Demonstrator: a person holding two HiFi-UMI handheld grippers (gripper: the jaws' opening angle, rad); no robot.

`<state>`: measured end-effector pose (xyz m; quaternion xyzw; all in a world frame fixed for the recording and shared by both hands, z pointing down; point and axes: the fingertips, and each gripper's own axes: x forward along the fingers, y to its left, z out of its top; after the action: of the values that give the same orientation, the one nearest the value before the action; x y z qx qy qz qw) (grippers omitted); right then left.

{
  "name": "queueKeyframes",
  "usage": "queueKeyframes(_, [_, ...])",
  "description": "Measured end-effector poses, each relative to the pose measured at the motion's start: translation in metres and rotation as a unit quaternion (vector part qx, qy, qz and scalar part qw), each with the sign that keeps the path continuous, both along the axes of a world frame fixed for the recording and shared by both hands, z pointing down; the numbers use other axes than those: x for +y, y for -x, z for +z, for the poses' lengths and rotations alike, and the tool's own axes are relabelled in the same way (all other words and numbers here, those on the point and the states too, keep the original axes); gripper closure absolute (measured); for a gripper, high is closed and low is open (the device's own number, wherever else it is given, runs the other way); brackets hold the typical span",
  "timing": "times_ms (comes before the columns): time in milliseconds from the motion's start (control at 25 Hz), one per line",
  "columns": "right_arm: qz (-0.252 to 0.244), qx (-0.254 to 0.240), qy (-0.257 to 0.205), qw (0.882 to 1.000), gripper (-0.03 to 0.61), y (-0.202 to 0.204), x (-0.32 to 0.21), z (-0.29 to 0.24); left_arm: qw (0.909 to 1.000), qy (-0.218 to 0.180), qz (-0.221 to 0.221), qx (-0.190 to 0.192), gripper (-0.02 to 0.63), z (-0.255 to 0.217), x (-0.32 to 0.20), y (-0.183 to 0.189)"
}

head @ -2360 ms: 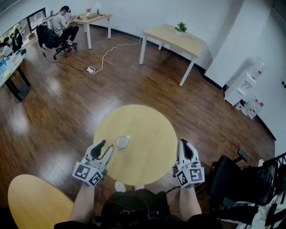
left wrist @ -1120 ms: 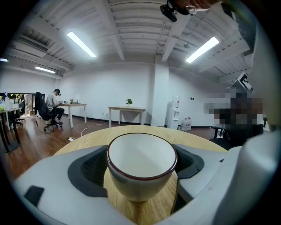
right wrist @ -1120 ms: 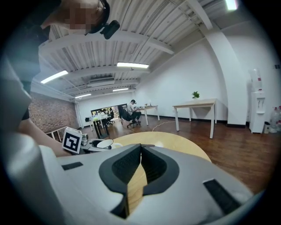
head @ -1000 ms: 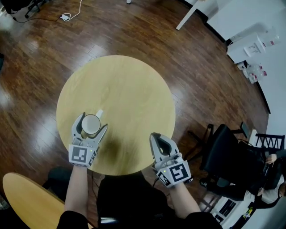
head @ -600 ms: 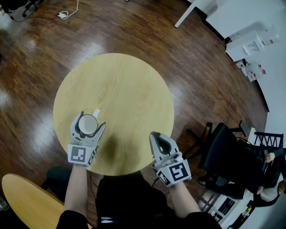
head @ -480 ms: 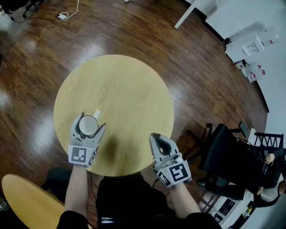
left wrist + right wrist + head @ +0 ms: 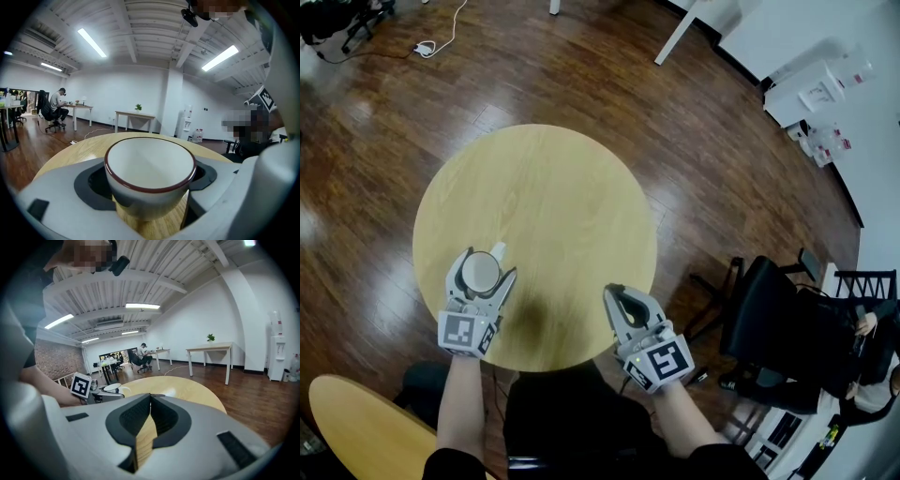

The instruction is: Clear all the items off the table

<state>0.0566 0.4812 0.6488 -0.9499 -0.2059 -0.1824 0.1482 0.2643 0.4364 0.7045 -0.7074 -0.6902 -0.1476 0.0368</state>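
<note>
A white cup with a dark red rim stands on the round wooden table, near its front left edge; its handle points away from me. My left gripper has the cup between its jaws, and they lie against its sides. Whether the cup is lifted off the wood I cannot tell. My right gripper is shut with nothing in it. It hangs over the table's near right edge, apart from the cup. In the right gripper view the cup shows far to the left.
A black office chair stands close on the right. A second round wooden table is at the lower left. White boxes sit by the wall at the upper right. Dark wooden floor surrounds the table.
Some two seconds back the left gripper stood open short of the cup; since a second ago it has straddled it, and its jaws look slightly narrower now. The right gripper has stayed shut in place.
</note>
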Motion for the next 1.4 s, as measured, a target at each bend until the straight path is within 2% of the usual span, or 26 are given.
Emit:
queueKeyframes(320, [0.019, 0.011, 0.014, 1.0, 0.572, 0.015, 0.008, -0.023, 0.9993, 0.035, 0.013, 0.0, 0.199, -0.048, 0.012, 0.009])
queueKeyframes(600, [0.034, 0.035, 0.051, 0.997, 0.572, 0.034, 0.04, -0.064, 0.9974, 0.063, 0.03, 0.017, 0.201, -0.101, 0.029, 0.025])
queueKeyframes(840, [0.032, 0.083, 0.079, 0.993, 0.572, 0.034, 0.067, -0.105, 0.9942, 0.1, 0.036, 0.014, 0.201, -0.155, 0.03, 0.044])
queueKeyframes(1000, [-0.003, 0.11, 0.077, 0.991, 0.572, 0.009, 0.071, -0.118, 0.9919, 0.123, 0.018, 0.029, 0.201, -0.187, 0.021, 0.044])
queueKeyframes(1160, [-0.07, 0.123, 0.066, 0.988, 0.572, -0.04, 0.054, -0.127, 0.9894, 0.133, -0.028, 0.051, 0.201, -0.208, -0.008, 0.019])
queueKeyframes(1400, [-0.186, 0.143, 0.09, 0.968, 0.572, -0.124, 0.0, -0.158, 0.9767, 0.16, -0.127, 0.067, 0.201, -0.231, -0.088, -0.035])
